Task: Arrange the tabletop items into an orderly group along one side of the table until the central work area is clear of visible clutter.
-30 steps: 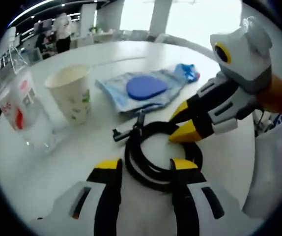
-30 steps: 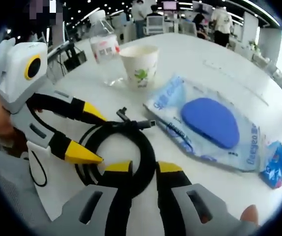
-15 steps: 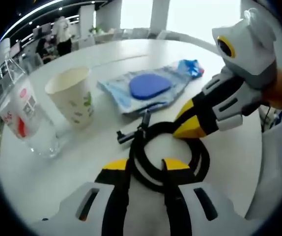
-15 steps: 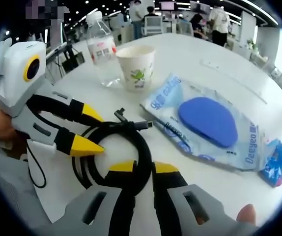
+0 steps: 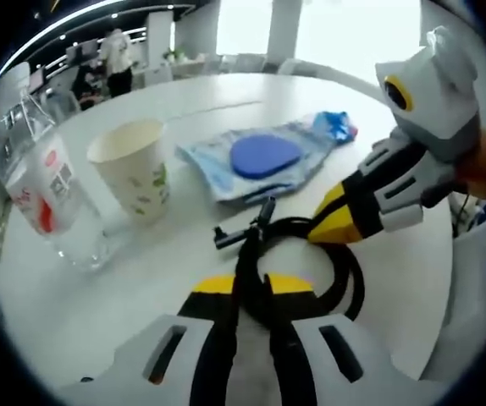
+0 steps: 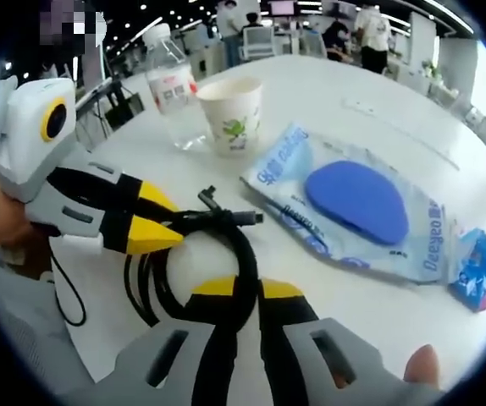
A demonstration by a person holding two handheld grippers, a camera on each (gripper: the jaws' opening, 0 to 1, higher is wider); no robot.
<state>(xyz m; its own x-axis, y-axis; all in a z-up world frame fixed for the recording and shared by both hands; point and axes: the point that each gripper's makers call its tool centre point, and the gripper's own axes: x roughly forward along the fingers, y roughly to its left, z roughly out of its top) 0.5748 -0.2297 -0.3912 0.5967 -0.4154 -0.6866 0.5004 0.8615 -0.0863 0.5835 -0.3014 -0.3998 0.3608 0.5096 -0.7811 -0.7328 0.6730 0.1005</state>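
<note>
The coiled black cable (image 5: 298, 254) (image 6: 201, 254) is lying on the white table (image 5: 141, 279) (image 6: 378, 101), and both grippers are clamping it: the left gripper (image 5: 251, 288) (image 6: 165, 222) is pinching one side of the loop with its jaws nearly together, while the right gripper (image 6: 238, 290) (image 5: 328, 222) is squeezing the opposite side. Just beyond the cable a blue wet-wipe pack (image 5: 256, 161) (image 6: 353, 207) is lying flat, with a small blue wrapper (image 5: 336, 125) (image 6: 476, 271) at its far end. A paper cup (image 5: 133, 169) (image 6: 230, 114) is standing upright beside a clear plastic bottle (image 5: 40, 194) (image 6: 171, 89).
</note>
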